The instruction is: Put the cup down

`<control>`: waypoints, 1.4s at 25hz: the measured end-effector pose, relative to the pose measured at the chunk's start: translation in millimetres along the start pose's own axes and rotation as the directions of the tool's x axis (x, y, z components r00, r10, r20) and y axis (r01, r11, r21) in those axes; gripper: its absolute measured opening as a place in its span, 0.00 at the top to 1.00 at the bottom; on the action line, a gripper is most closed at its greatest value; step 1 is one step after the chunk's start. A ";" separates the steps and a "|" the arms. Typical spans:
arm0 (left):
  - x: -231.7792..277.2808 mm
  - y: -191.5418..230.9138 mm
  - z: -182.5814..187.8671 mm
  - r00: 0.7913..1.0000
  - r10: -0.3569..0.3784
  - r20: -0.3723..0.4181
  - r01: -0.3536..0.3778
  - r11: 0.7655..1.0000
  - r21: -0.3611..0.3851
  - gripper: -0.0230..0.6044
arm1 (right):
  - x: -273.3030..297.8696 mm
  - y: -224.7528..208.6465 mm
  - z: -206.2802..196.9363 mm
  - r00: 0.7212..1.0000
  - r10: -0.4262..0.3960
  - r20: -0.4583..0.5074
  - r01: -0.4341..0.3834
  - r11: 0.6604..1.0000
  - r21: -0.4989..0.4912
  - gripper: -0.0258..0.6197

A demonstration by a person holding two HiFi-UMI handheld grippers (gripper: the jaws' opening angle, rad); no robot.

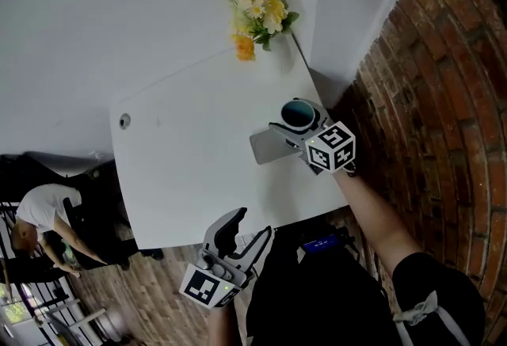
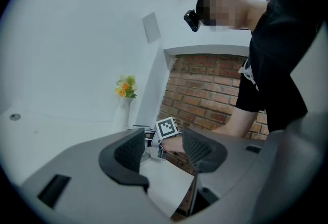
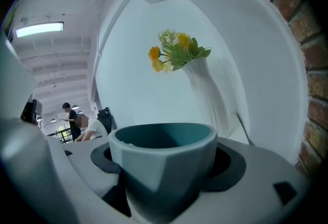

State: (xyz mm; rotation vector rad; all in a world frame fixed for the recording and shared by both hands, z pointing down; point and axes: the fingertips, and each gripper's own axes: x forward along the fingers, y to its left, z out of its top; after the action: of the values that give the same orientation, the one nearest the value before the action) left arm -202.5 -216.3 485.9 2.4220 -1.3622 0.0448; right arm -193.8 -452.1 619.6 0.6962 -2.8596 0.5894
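Note:
A teal cup [image 1: 299,113] sits upright between the jaws of my right gripper [image 1: 297,118], over the right part of the white table [image 1: 190,170]. In the right gripper view the cup [image 3: 164,166] fills the gap, and both dark pads press on its sides. Whether its base touches the tabletop is hidden. My left gripper [image 1: 247,230] hangs at the table's near edge. It is open, and in its own view there is nothing between the jaws [image 2: 163,152].
A white vase of yellow and orange flowers [image 1: 257,16] stands at the table's far edge, ahead of the cup [image 3: 177,54]. A small round fitting [image 1: 124,121] sits at the table's left. A brick wall [image 1: 444,83] runs along the right. People [image 1: 43,218] are at lower left.

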 end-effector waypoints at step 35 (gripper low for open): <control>-6.8 2.1 9.7 0.999 0.019 0.035 -0.019 1.000 -0.006 0.60 | -27.1 14.6 -43.2 0.990 -0.096 -0.104 0.062 0.955 -0.291 0.25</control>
State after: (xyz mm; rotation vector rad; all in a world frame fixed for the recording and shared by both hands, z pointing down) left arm -209.3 -214.9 476.1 2.4161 -1.3985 0.0026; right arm -174.9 -411.5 648.0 0.6968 -2.7136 0.1885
